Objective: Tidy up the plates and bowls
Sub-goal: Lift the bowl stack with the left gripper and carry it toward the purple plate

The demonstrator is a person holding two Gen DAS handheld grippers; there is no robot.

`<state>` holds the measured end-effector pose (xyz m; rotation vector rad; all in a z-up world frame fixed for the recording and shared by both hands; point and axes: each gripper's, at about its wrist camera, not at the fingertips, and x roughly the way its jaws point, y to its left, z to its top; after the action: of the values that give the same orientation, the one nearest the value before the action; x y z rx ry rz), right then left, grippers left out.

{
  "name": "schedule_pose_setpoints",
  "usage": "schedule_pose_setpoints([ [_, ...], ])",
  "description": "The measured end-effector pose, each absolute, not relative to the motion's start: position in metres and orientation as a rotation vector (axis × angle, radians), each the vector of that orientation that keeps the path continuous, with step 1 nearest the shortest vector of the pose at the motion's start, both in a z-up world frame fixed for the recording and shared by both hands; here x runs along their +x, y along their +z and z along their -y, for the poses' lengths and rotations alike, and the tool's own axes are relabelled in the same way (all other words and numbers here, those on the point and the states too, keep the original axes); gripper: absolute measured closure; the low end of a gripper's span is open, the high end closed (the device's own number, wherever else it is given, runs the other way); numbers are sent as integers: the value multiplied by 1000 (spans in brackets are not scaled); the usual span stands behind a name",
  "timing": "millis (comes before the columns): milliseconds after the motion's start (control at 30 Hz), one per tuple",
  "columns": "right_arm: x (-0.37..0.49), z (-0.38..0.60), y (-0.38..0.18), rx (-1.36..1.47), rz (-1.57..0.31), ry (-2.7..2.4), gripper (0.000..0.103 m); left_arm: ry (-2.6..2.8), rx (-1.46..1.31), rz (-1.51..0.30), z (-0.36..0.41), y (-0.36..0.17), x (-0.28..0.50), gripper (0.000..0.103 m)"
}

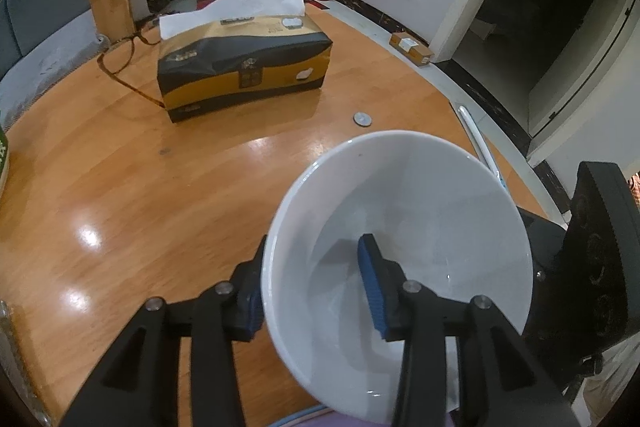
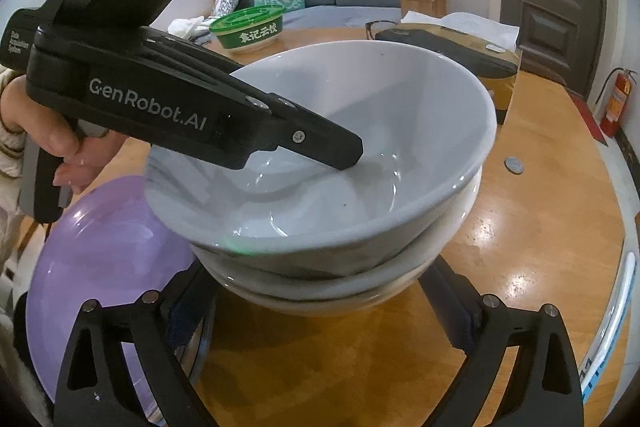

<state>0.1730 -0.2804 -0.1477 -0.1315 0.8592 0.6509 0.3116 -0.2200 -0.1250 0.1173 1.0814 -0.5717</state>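
From the left wrist view, the left gripper [image 1: 316, 291] straddles the near wall of the top white bowl [image 1: 400, 219], one blue pad [image 1: 370, 279] inside and the other outside. The pads look close on the rim, but I cannot tell whether they are pressing it. The wooden table [image 1: 160, 207] lies beyond, with a tissue box [image 1: 244, 63] and a coin [image 1: 362, 118].

Seen from the right wrist, the top bowl sits tilted on the stacked bowls [image 2: 332, 287], beside a purple plate [image 2: 108, 267]. The right gripper [image 2: 320, 311] stands wide open either side of the stack's base, gripping nothing. My judgement: level the top bowl until it nests evenly, steady the stack below, then release gently.
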Motion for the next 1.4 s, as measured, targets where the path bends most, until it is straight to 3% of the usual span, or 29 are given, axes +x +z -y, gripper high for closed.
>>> schedule_pose_setpoints([
  [333,182,277,-151,-127,-881,687,3,-618,87,-1109,218,-128,315,60],
  [767,182,278,-148,-106,-860,683,3,-618,54,-1081,213,-125,310,60],
  [1400,157,278,-117,-123,-760,667,3,-605,112,-994,213,-81,284,60],
])
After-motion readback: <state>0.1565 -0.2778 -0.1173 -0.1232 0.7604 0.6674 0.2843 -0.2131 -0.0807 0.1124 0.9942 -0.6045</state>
